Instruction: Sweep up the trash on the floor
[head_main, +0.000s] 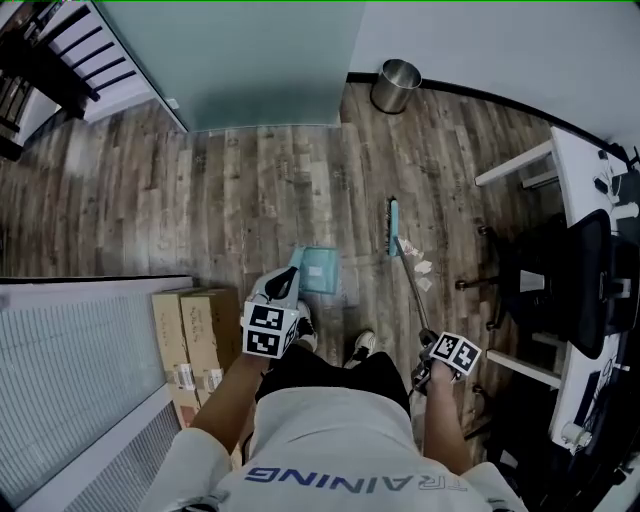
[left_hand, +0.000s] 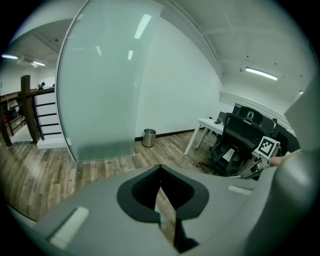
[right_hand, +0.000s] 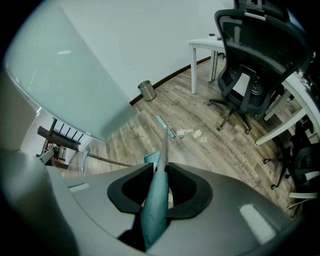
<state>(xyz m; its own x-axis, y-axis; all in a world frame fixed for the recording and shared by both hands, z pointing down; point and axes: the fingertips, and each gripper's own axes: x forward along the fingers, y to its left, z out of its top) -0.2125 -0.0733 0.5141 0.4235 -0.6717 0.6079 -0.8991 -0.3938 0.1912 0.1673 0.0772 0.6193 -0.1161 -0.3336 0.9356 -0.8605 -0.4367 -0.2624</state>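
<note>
Wood-plank floor (head_main: 250, 180) runs from my feet to the far wall. The trash (head_main: 418, 262), a few pale paper scraps, lies on it ahead and to my right, near the office chair (head_main: 560, 280).

The head of the broom (head_main: 392, 228) rests on the planks just beside the scraps, on their left. My right gripper (right_hand: 161, 172) is clamped on the broom's teal grip sleeve, high on the shaft, so that I can steer the head from standing. The dustpan (head_main: 322, 268) sits farther left, apart from the scraps, with the broom shaft between them. My left gripper (left_hand: 160, 175) has its jaws pressed together. A sliver of teal shows in the slit, which I take for the dustpan's handle. I'd guess the pan is held low and off to the side to wait as a target. The broom would first have to get round to the far side of the scraps.

Only the head view lays out the scraps, broom head and pan together, along with the cardboard boxes (head_main: 200, 345) by my left leg. The right gripper view alone shows the sleeve seated between the pads, with the scraps beyond the jaws. The left gripper view misses the trash altogether. It looks over the floor at the glass partition (left_hand: 100, 85), the metal bin (left_hand: 149, 137) and my other gripper's marker cube.
</note>
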